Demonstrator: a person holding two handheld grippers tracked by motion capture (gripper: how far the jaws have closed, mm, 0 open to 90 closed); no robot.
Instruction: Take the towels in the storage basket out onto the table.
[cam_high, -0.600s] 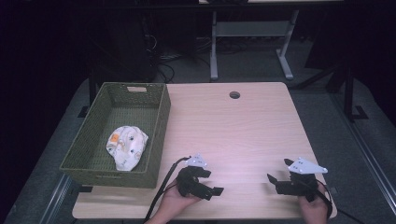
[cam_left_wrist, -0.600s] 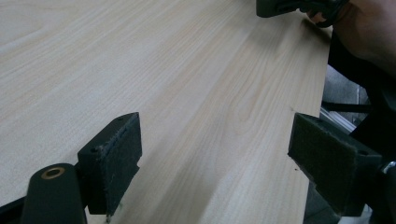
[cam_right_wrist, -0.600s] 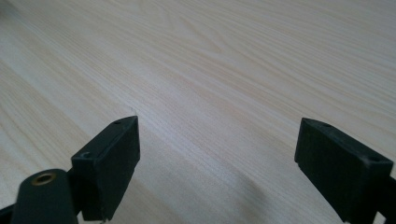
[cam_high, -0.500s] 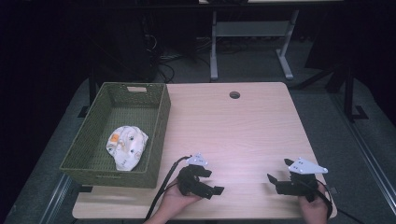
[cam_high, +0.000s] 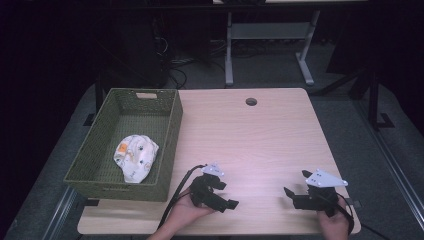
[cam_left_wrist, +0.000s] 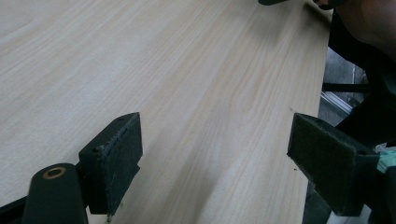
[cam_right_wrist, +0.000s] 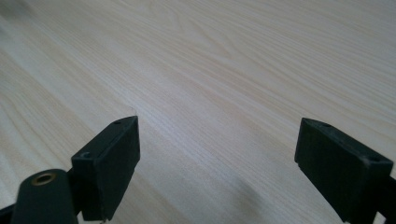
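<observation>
grippers apart, empty, above table

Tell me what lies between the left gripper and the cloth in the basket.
In the high view, the green basket's near wall stands between the left gripper and the cloth; otherwise bare tabletop.

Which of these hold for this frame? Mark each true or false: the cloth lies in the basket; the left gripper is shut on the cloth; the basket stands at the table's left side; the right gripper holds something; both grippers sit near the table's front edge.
1. The cloth lies in the basket: true.
2. The left gripper is shut on the cloth: false, its jaws stand open over bare table.
3. The basket stands at the table's left side: true.
4. The right gripper holds something: false, its jaws are open and empty.
5. Both grippers sit near the table's front edge: true.
</observation>
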